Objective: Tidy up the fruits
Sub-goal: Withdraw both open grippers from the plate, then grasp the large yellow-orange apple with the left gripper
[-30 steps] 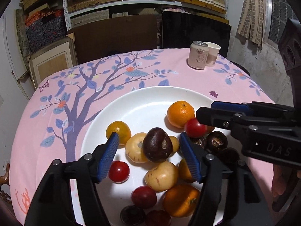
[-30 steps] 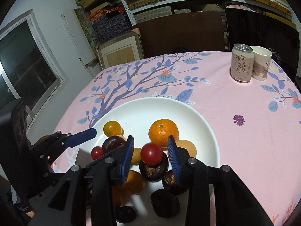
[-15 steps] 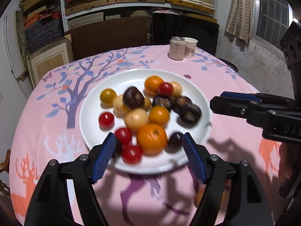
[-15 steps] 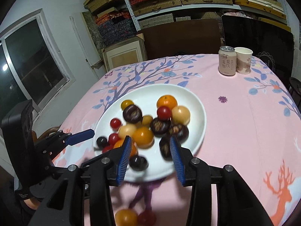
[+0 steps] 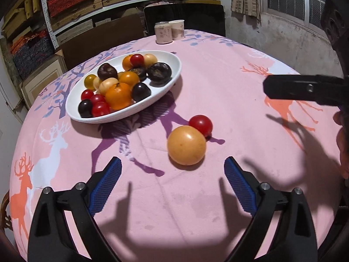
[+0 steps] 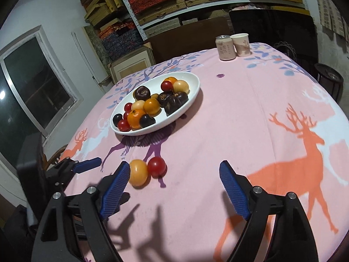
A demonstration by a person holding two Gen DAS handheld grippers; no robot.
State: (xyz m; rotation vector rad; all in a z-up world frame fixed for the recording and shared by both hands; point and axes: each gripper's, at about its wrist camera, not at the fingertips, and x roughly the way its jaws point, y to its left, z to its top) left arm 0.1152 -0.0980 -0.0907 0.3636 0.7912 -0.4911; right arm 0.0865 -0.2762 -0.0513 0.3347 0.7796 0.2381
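A white plate (image 5: 165, 87) (image 6: 192, 93) holds several fruits: oranges, red tomatoes, dark mangosteens and pale yellow ones. On the pink cloth in front of it lie a loose orange-yellow fruit (image 5: 186, 145) (image 6: 137, 172) and a red tomato (image 5: 200, 124) (image 6: 156, 166), touching each other. My left gripper (image 5: 172, 185) is open and empty, just short of the orange-yellow fruit; it also shows in the right wrist view (image 6: 87, 165). My right gripper (image 6: 173, 191) is open and empty, its left finger close to the same fruit. One of its fingers (image 5: 305, 89) shows in the left wrist view.
A drink can (image 5: 162, 32) (image 6: 224, 48) and a paper cup (image 5: 177, 29) (image 6: 241, 44) stand at the table's far edge. Dark chairs and shelves of boxes are behind the table. A window is on the left in the right wrist view.
Both grippers have pulled back from over the plate toward the table's near side and opened wider. The loose orange-yellow fruit and red tomato have come into view on the cloth.
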